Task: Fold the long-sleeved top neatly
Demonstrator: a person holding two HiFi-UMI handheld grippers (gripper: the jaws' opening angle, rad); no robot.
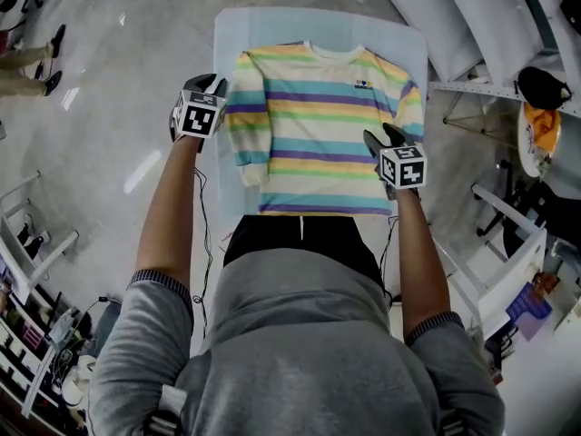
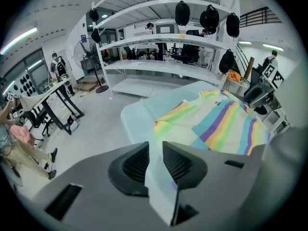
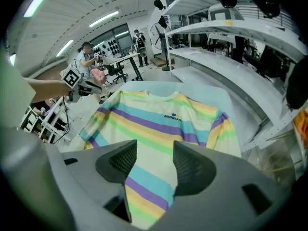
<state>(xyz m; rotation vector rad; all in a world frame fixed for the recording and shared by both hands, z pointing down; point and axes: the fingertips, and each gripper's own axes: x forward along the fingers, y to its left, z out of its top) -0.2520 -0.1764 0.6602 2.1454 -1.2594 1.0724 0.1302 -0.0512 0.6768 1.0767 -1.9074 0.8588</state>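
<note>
The long-sleeved top (image 1: 313,125), striped in yellow, purple, teal and green, lies flat and face up on a pale blue table (image 1: 408,53), collar at the far end. Its left sleeve (image 1: 247,139) lies along the body's left side. My left gripper (image 1: 211,84) hovers at the table's left edge, just off the top. Its jaws stand a narrow gap apart, and only the pale table shows between them in the left gripper view (image 2: 155,146). My right gripper (image 1: 381,134) hangs over the top's right side, jaws wide open above the flat stripes (image 3: 155,146).
White shelving (image 1: 472,25) curves along the far right, with a black bag (image 1: 543,87) beside it. Metal racks (image 1: 36,243) stand at the left. People (image 1: 27,62) are on the floor at the far left. Cables (image 1: 201,243) hang from both grippers.
</note>
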